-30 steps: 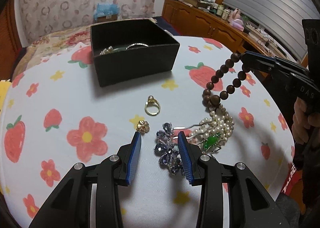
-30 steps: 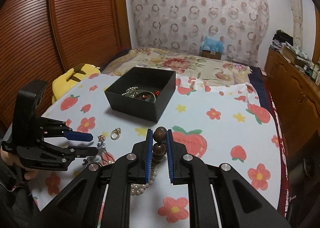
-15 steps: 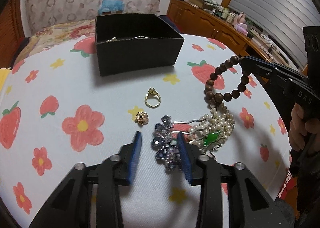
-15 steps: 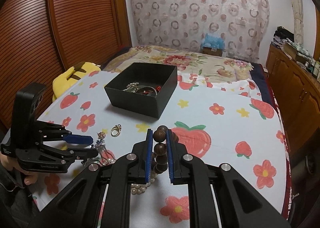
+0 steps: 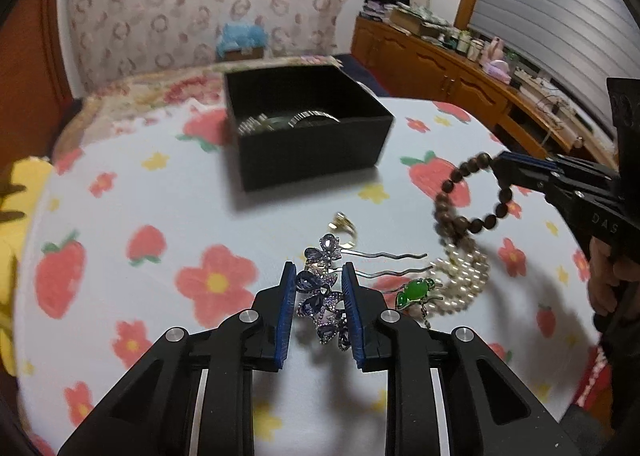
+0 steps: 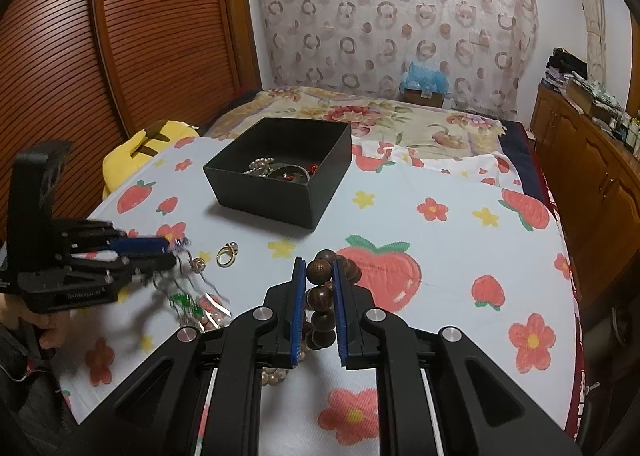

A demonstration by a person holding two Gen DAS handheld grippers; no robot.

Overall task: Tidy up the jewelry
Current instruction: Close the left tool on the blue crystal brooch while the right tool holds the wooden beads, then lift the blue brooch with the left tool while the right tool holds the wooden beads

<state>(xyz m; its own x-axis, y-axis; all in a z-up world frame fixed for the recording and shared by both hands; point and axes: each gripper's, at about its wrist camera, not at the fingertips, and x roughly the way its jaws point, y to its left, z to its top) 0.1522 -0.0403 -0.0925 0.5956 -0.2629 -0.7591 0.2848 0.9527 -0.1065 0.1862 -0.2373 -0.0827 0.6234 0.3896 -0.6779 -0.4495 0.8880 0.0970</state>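
My left gripper (image 5: 319,270) is shut on a blue jewelled hair comb (image 5: 320,298) and holds it above the cloth; its metal prongs point right. My right gripper (image 6: 319,266) is shut on a brown wooden bead bracelet (image 6: 320,296), which hangs off the table in the left wrist view (image 5: 468,200). A black box (image 5: 308,132) holding jewelry stands behind; it also shows in the right wrist view (image 6: 280,172). A gold ring (image 6: 227,254), a small flower earring (image 6: 198,264), a pearl strand (image 5: 464,276) and a green pendant (image 5: 414,290) lie on the cloth.
The table has a white cloth with strawberries and flowers (image 6: 440,256). A yellow cushion (image 6: 148,148) lies at the left edge. A bed (image 6: 380,116) is behind, a wooden cabinet (image 6: 592,168) along the right.
My left gripper has closed on the hair comb and lifted it off the cloth. My right gripper has raised the bead bracelet clear of the pearl pile.
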